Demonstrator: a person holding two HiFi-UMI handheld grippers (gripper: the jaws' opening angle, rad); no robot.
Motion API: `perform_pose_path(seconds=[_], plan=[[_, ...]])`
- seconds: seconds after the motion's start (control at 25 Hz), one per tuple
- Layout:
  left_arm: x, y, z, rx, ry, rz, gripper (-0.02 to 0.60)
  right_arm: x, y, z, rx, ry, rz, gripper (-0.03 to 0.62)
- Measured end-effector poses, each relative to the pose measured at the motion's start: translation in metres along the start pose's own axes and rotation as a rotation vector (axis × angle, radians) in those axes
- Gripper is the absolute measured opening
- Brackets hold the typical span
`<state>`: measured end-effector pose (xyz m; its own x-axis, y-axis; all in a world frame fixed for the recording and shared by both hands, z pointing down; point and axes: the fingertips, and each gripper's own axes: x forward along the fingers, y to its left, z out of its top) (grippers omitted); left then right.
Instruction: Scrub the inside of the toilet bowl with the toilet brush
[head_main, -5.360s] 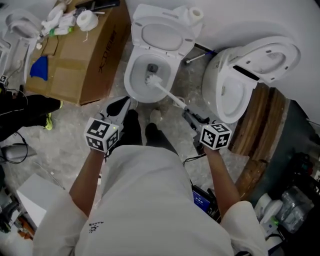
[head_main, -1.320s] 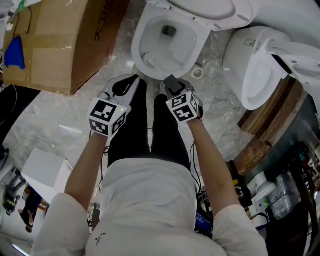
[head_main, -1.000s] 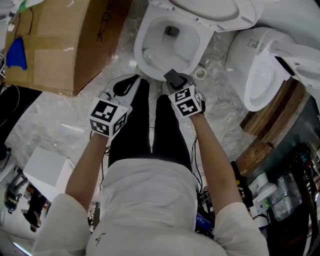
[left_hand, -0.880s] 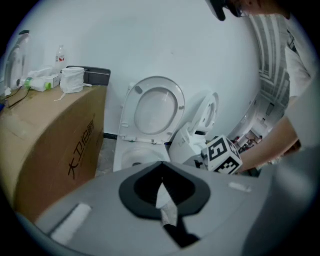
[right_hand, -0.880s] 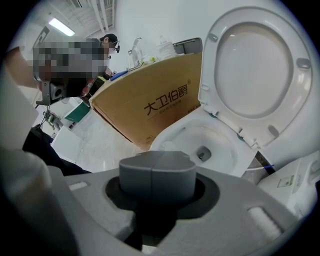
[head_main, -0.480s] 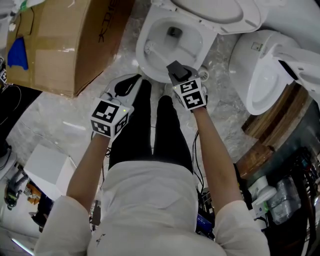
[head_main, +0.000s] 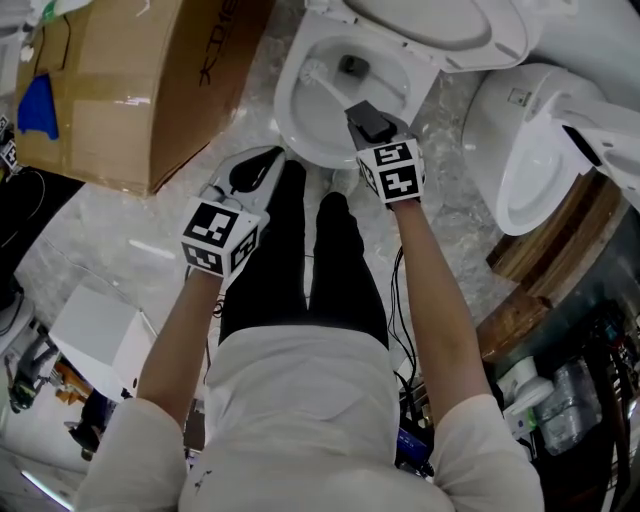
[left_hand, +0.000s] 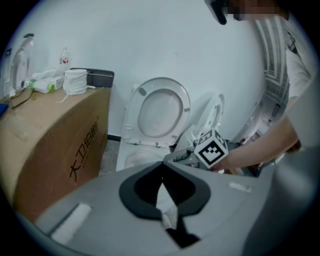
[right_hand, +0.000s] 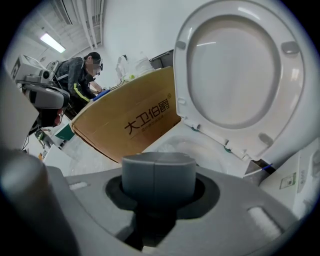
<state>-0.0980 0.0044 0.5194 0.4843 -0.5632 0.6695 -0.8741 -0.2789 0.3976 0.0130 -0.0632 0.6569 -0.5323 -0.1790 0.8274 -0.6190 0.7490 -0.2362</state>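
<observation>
I'm scrubbing the toilet bowl (head_main: 284, 112) with the toilet brush (head_main: 310, 72) clamped in the right gripper (head_main: 359, 109), the left gripper (head_main: 255, 168) closed and empty, and next I'm judging lower sweeps are needed.

We look down on a grey, marbled stone floor (head_main: 130, 250). At 12 o'clock a white toilet (head_main: 288, 130) stands on it, its lid raised. At 10 o'clock, just beside the toilet, sits a large cardboard box (head_main: 130, 90). At 2 o'clock stands a second white toilet (head_main: 500, 130), with brown wooden boards (head_main: 535, 275) next to it at 4 o'clock. At 8 o'clock rests a white box (head_main: 95, 325).
</observation>
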Motion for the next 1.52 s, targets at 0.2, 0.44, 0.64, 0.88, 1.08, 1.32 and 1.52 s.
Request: perform_pose_path(seconds=[0.2,0.44,0.64,0.88,1.08,1.32,1.52], plan=[[0.002,-0.003,0.000,-0.004,-0.006,0.008,-0.014,0.003,-0.012,0.005,-0.035,0.002,-0.007,0.147],[0.002,-0.006,-0.006,-0.006,0.002,0.012,-0.014,0.002,-0.020,0.008,-0.057,0.006,-0.001,0.147],[0.003,-0.009,-0.008,-0.006,0.004,0.014,-0.014,0.002,-0.023,0.013,-0.102,0.025,0.010,0.147],[0.005,-0.012,-0.006,-0.006,0.000,0.016,-0.014,0.002,-0.029,0.016,-0.127,0.046,0.022,0.147],[0.005,-0.014,-0.005,-0.004,0.001,0.019,-0.014,-0.002,-0.029,0.022,-0.137,0.064,0.036,0.147],[0.008,-0.018,-0.003,-0.002,0.001,0.015,-0.014,-0.006,-0.037,0.027,-0.141,0.068,0.023,0.147],[0.009,-0.021,-0.004,0.001,0.004,0.011,-0.014,-0.011,-0.063,0.035,-0.109,0.033,-0.033,0.147]])
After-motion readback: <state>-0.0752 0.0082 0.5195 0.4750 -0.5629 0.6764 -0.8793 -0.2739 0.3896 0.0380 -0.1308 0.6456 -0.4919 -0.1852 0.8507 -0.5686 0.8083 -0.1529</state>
